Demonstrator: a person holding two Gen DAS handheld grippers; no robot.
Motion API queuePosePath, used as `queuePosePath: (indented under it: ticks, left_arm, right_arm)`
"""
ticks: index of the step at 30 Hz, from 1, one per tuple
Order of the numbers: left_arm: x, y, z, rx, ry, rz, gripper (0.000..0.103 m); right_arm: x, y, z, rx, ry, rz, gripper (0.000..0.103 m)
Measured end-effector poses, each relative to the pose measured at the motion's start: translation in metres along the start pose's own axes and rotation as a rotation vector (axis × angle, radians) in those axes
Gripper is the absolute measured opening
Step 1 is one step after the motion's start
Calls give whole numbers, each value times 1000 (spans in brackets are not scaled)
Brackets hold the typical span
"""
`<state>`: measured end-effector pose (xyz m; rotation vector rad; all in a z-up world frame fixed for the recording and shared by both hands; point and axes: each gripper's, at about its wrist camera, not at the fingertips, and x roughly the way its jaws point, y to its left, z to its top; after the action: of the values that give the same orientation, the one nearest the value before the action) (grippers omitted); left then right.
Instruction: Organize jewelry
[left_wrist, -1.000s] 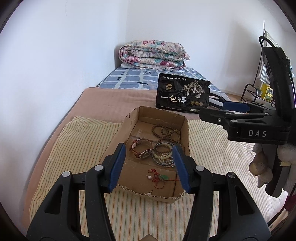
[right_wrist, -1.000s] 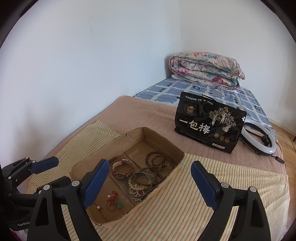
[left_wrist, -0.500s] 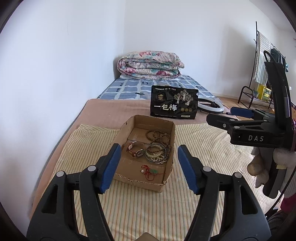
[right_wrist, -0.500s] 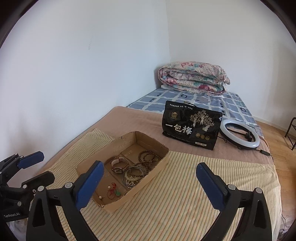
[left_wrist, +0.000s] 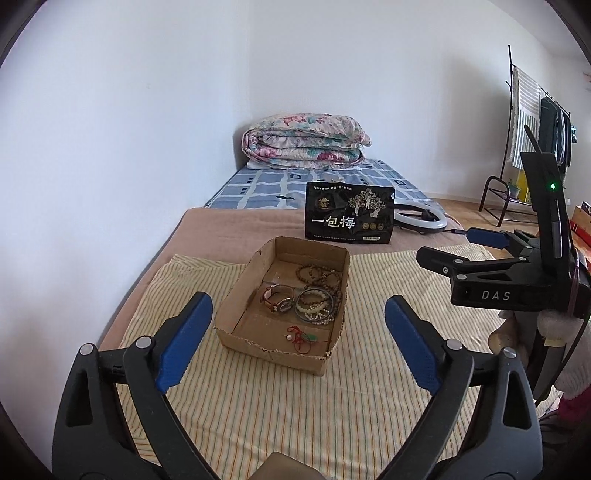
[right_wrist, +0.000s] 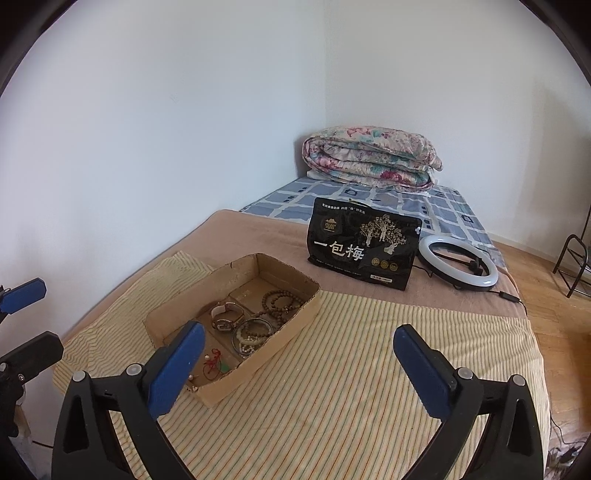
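Observation:
An open cardboard box (left_wrist: 236, 306) (right_wrist: 295, 314) sits on a striped cloth on the bed. Inside lie a watch (left_wrist: 277, 298) (right_wrist: 225, 314), brown bead bracelets (left_wrist: 316, 273) (right_wrist: 282, 299), pale bead bracelets (left_wrist: 314, 306) (right_wrist: 253, 334) and a red-string pendant (left_wrist: 301, 338) (right_wrist: 214, 363). My left gripper (left_wrist: 297, 317) is open and empty, held back from the box's near end. My right gripper (right_wrist: 295, 343) is open and empty, above the cloth to the box's right. The right gripper also shows at the right of the left wrist view (left_wrist: 480, 251).
A black snack bag (left_wrist: 349, 218) (right_wrist: 364, 251) stands behind the box. A ring light (right_wrist: 458, 266) lies to its right. A folded floral quilt (left_wrist: 304, 142) rests at the far end of the bed. A white wall runs along the left. A clothes rack (left_wrist: 532, 110) stands far right.
Both grippers have pulled back and up from the box, which now looks smaller and farther. The left gripper's jaws have opened wider. The jewelry in the box has not moved.

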<state>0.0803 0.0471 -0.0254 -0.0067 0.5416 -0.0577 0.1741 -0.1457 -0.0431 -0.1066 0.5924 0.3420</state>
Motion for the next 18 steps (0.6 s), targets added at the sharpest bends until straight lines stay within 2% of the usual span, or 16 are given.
queuePosePath:
  ticks: [18]
  left_arm:
    - [4,0,-1,-1,12,4,97]
  right_arm:
    - [2,-3,-3,5,-4,-7,103]
